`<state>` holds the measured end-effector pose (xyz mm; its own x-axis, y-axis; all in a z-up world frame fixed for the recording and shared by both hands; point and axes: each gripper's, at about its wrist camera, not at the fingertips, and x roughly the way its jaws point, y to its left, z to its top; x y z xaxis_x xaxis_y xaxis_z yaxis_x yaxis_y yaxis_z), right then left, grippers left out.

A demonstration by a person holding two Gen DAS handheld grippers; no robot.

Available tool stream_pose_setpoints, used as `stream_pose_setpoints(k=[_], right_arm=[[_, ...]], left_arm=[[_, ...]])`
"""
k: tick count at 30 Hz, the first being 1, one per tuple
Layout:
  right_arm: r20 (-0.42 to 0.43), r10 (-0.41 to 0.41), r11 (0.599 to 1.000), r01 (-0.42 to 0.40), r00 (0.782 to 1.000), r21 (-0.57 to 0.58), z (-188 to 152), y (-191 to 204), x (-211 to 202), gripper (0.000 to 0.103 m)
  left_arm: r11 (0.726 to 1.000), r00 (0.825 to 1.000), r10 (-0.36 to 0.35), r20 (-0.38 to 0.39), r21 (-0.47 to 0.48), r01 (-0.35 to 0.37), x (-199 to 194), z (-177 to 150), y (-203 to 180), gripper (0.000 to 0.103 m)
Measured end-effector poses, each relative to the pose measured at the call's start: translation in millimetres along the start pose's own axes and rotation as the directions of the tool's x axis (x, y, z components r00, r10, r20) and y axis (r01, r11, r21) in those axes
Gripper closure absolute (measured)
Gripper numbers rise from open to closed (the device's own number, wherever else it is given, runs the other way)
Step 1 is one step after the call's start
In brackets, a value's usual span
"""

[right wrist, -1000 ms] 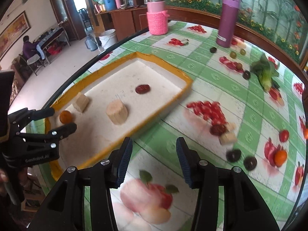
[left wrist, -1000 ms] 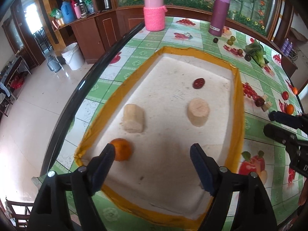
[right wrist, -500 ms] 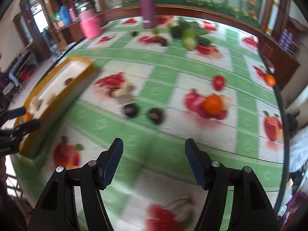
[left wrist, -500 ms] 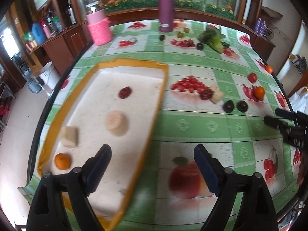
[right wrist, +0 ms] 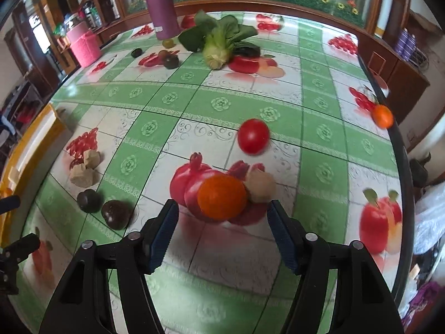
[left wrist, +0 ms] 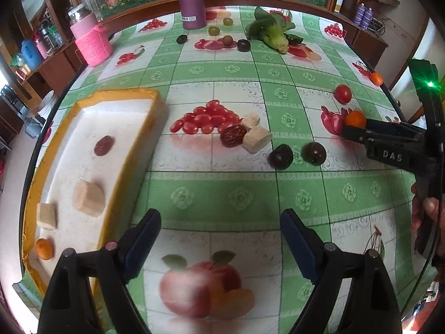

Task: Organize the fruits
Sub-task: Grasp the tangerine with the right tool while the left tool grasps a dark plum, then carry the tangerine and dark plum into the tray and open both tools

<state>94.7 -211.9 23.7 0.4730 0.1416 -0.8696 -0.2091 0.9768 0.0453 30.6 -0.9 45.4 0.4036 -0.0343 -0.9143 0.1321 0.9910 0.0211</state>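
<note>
Right gripper (right wrist: 221, 232): jaws spread wide, holding nothing, low over the tablecloth (right wrist: 319, 144). Orange (right wrist: 222, 197): just ahead of the fingertips, touching a beige chunk (right wrist: 260, 185). Tomato (right wrist: 253, 136): beyond these. Two dark plums (right wrist: 104, 208): to the left. Left gripper (left wrist: 221, 240): jaws wide apart, empty, beside the yellow-rimmed tray (left wrist: 133, 161). Tray contents: small orange (left wrist: 44, 248), two beige pieces (left wrist: 89, 199), one red date (left wrist: 103, 145). Leafy vegetable (right wrist: 219, 41) and purple bottle (right wrist: 161, 5): far edge.
</note>
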Motion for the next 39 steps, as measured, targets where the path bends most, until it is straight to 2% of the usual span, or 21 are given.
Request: stream_pose_setpoints(k=[1,3,8,12,15,17,18,19,20,21,22,26,34,39], right_arm=[[-0.004,0.001,1.0,-0.001,1.0,-0.018,0.6,1.5,3.0,0.059],[0.007,0.002,0.999,-0.002,1.0,-0.037,1.0,0.7,4.8,0.068],[0.049,0.062,0.998,-0.061,0.997,-0.024,-5.8,-9.8,-12.1,0.068],[0.032,0.1,0.995,-0.099,0.994,-0.014,-18.0,-17.8,-19.0,0.068],[0.022,0.118,0.993,-0.118,0.993,0.013,-24.9,-27.0,-19.1,0.068],[0.022,0.124,0.992,-0.125,0.992,0.033,-28.2,-32.3,-19.6,0.067],[0.021,0.13,0.991,-0.13,0.991,0.043,-29.8,-34.9,-19.7,0.067],[0.023,0.132,0.99,-0.133,0.991,0.05,-30.7,-36.3,-20.3,0.067],[0.025,0.132,0.99,-0.133,0.991,0.054,-31.9,-37.5,-21.1,0.067],[0.027,0.132,0.989,-0.133,0.991,0.056,-32.6,-38.2,-22.1,0.067],[0.029,0.131,0.99,-0.132,0.991,0.057,-33.2,-38.7,-23.0,0.067],[0.036,0.117,0.992,-0.118,0.993,0.045,-34.7,-36.7,-28.1,0.067],[0.061,0.101,0.995,-0.102,0.993,0.011,-41.1,-22.9,-54.6,0.067],[0.087,0.089,0.996,-0.088,0.992,-0.015,-44.4,-9.3,-77.9,0.068]], left_arm=[[1.0,1.0,-0.004,-0.006,-0.006,0.004,3.0,2.2,-2.5,0.014],[1.0,1.0,-0.013,-0.019,-0.019,0.013,9.7,7.1,-7.1,0.014],[0.998,0.998,-0.05,-0.023,-0.05,0.049,22.1,19.8,-17.8,0.014],[0.993,0.995,-0.096,-0.033,-0.068,0.093,34.1,27.1,-28.5,0.014],[0.993,0.995,-0.1,-0.02,-0.071,0.098,42.2,31.9,-35.8,0.019],[0.993,0.996,-0.092,-0.011,-0.077,0.091,48.8,34.4,-37.8,0.027],[0.994,0.997,-0.073,0.02,-0.076,0.074,48.4,34.6,-38.1,0.033],[0.995,0.997,-0.059,0.04,-0.074,0.062,48.4,34.9,-38.4,0.047],[0.997,0.997,-0.045,0.062,-0.063,0.049,47.5,34.8,-38.6,0.053],[0.995,0.994,-0.076,0.076,-0.059,0.081,45.8,34.4,-38.5,0.068],[0.99,0.989,-0.124,0.076,-0.063,0.129,44.9,34.8,-37.7,0.078],[0.991,0.989,-0.127,0.077,-0.04,0.131,39.9,29.0,-40.0,0.078],[0.976,0.975,-0.206,0.081,-0.051,0.21,14.2,7.8,-21.3,0.078],[0.973,0.97,-0.221,0.1,-0.052,0.227,-6.6,-6.7,-11.4,0.078]])
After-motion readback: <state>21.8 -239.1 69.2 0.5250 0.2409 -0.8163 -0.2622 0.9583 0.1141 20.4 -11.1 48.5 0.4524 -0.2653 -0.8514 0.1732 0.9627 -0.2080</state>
